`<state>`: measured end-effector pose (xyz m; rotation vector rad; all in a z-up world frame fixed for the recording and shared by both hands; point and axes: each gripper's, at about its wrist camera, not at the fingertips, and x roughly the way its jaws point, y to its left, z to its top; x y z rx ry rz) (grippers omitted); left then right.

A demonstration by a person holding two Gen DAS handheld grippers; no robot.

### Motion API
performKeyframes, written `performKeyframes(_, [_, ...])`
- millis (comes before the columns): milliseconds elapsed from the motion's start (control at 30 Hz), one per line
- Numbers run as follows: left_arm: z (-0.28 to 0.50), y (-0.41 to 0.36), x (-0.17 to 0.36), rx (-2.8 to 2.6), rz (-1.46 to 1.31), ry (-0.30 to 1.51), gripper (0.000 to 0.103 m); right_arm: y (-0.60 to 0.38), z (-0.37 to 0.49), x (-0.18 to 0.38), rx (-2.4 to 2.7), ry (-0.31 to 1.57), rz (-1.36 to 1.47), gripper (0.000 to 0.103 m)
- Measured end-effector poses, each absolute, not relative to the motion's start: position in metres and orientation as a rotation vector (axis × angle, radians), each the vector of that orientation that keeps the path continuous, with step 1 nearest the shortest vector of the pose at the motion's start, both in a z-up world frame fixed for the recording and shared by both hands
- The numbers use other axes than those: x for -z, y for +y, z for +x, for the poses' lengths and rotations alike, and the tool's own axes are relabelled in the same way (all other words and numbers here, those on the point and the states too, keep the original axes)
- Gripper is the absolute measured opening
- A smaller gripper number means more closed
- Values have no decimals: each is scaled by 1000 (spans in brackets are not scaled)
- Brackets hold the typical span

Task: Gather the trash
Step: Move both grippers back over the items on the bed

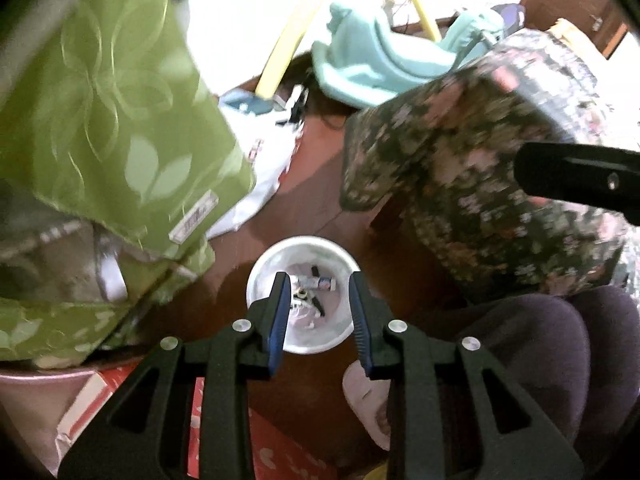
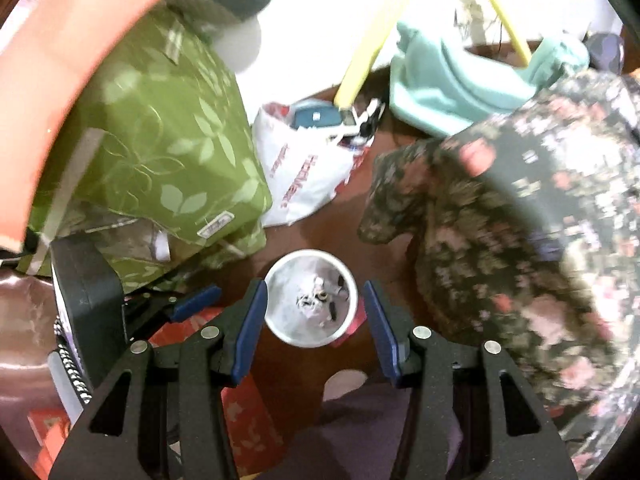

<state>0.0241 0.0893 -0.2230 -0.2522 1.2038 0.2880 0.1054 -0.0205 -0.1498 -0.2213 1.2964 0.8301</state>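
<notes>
Looking down along both grippers, I see the small white bin [image 1: 304, 300] standing on the brown floor [image 1: 316, 204], scraps of trash [image 1: 312, 284] lying inside it; my left gripper [image 1: 320, 316] hangs above it with its fingers [image 1: 280, 320] parted and nothing between them; my right gripper [image 2: 316, 320] hangs above the same bin, fingers [image 2: 250, 328] spread wider, also empty; from the right view the left gripper's blue fingertip [image 2: 196, 300] shows just beside, to the left; a green leaf-print cushion [image 1: 120, 120] lies left of the bin; a dark floral fabric [image 1: 480, 184] lies to the right; a white plastic bag [image 2: 304, 168] sits behind on the floor, near a pale teal cloth [image 2: 448, 80]; red printed paper [image 2: 240, 412] lies under the grippers.
</notes>
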Motion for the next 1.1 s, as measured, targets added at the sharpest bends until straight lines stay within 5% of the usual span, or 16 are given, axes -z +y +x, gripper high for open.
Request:
performKeyframes(600, [98, -14, 71, -154, -89, 915, 34, -164, 150, 23, -656, 918, -140, 46])
performKeyframes(1100, [224, -117, 47, 37, -2, 870, 38, -287, 229, 16, -448, 866, -75, 54])
